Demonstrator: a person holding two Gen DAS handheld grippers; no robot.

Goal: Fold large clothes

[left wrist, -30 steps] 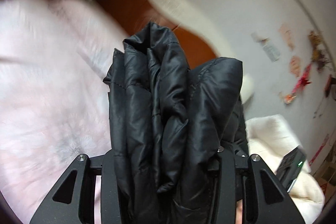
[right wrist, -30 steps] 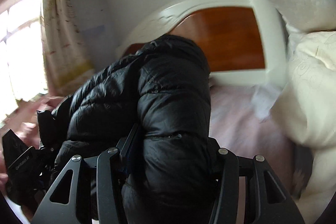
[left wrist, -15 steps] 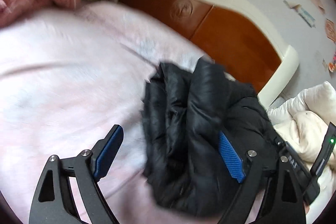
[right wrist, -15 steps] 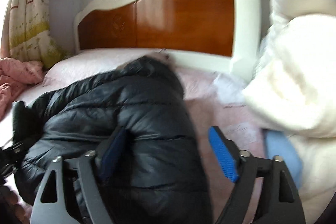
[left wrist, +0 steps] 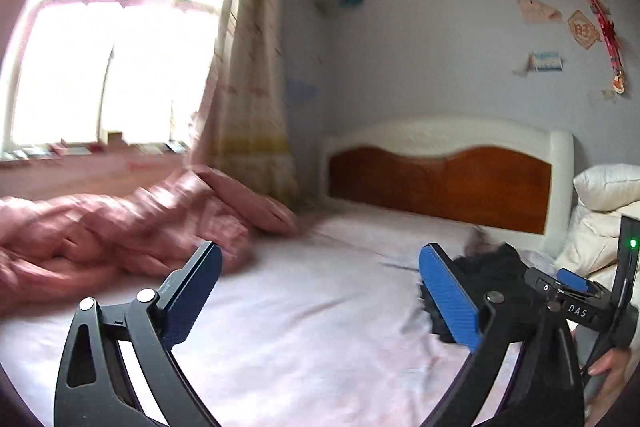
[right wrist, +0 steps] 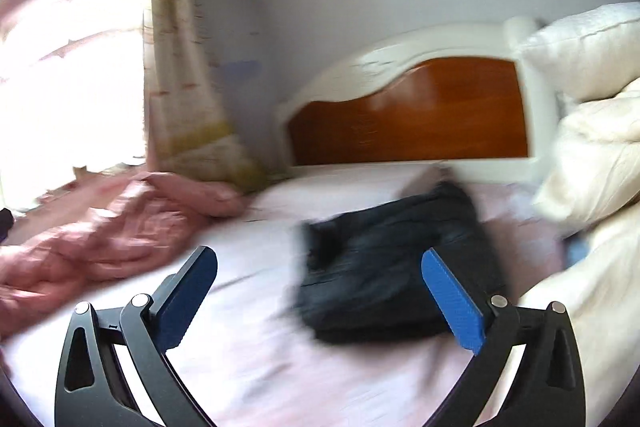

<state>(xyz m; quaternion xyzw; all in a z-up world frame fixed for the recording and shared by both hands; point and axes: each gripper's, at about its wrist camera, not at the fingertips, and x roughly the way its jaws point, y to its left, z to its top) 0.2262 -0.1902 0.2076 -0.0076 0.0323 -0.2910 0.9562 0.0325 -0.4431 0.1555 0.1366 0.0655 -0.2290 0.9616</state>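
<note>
Black quilted jacket (right wrist: 396, 267), folded into a compact bundle, lying on the pale pink sheet of the bed (right wrist: 256, 367) toward the headboard end, nearer the right edge; blurred in the right wrist view, only a dark corner of it (left wrist: 484, 267) showing past the right finger in the left wrist view.

Left gripper (left wrist: 320, 291): jaws having just been opening, now standing wide apart, blue pads facing each other with nothing between them but bare sheet; hovering clear of the jacket.

Right gripper (right wrist: 320, 295): jaws likewise having just been opening, now spread fully; jacket lying beyond and partly behind the right finger (right wrist: 452, 303), not pressed by either pad. Same tool appearing at the right edge of the left wrist view (left wrist: 576, 291), a green light glowing on it, with part of a person's hand (left wrist: 608, 371) gripping below.

Pink crumpled quilt (right wrist: 100, 239) heaping along the left edge of the bed, beneath the window.

Cream duvet and white pillow (right wrist: 592, 131) piling at the right edge, beside the headboard.

Headboard (right wrist: 408, 119): reddish wood panel in a white frame, standing at the far end.

Cream curtain (left wrist: 252, 75) hanging beside the bright window (left wrist: 112, 51).

Paper ornaments (left wrist: 584, 27) sticking to the wall above the headboard.
</note>
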